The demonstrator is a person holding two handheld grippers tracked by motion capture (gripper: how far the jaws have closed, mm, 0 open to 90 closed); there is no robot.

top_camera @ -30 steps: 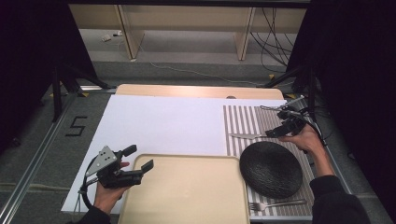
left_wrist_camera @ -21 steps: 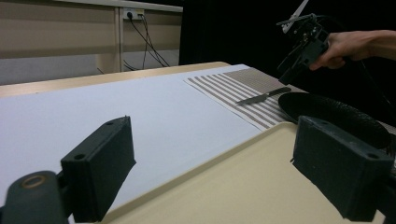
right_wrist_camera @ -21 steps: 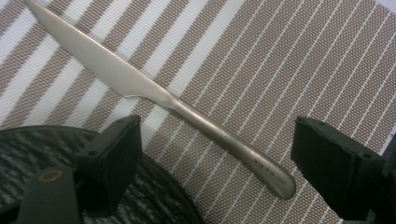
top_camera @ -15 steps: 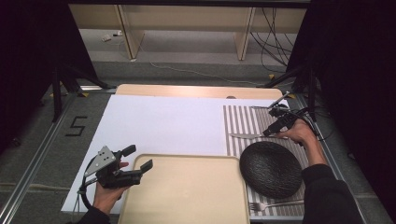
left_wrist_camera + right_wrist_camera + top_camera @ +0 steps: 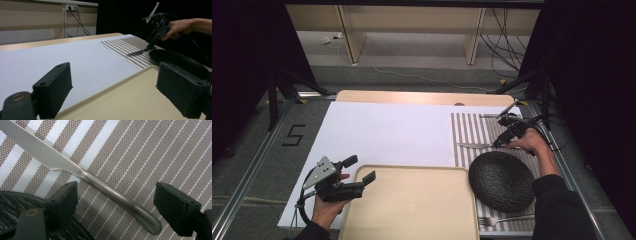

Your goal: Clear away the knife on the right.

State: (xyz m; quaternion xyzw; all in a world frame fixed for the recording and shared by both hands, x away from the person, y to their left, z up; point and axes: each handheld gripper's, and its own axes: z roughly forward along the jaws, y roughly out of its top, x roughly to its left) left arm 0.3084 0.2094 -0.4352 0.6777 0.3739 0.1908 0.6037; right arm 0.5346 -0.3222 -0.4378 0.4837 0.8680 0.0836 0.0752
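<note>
Table surface (image 5: 382, 132): a white sheet is spread across the worktop, and the other items are laid on it or beside it.
Tray (image 5: 412, 205): a cream tray is set at the near edge, bare; its rim is seen close under the left gripper.
Striped mat (image 5: 472, 130): a brown-and-white woven placemat is laid at the right of the sheet; some friction is offered by its weave, so a thing on it is judged unlikely to skate when nudged.
Plate (image 5: 501, 181): a dark textured plate is placed on the mat, just beside the knife's handle end; it is best left untouched during the pickup.
Left gripper (image 5: 361, 170): it is held low at the tray's near left corner, its jaws parted wide with nothing between them.
Right gripper (image 5: 117, 202): it is tipped down over the knife; its jaws stand well apart on either side of the handle, and no pad is pressed on the metal yet.
Knife (image 5: 82, 173): a plain steel table knife is laid flat on the mat, blade pointing away from the plate. It is judged stiff, fairly light, not fragile, and slippery on its polished faces.
Handle (image 5: 130, 206): a rounded, thicker part is offered here, and this is judged the proper place to be gripped; the thin blade would be harder to pinch. Since the knife lies flat, the pads must be brought right down to the mat and closed squarely across the handle, or it may be rolled or squirted out.
Fork (image 5: 504, 218): it is seen at the mat's near edge, well apart from the knife.
</note>
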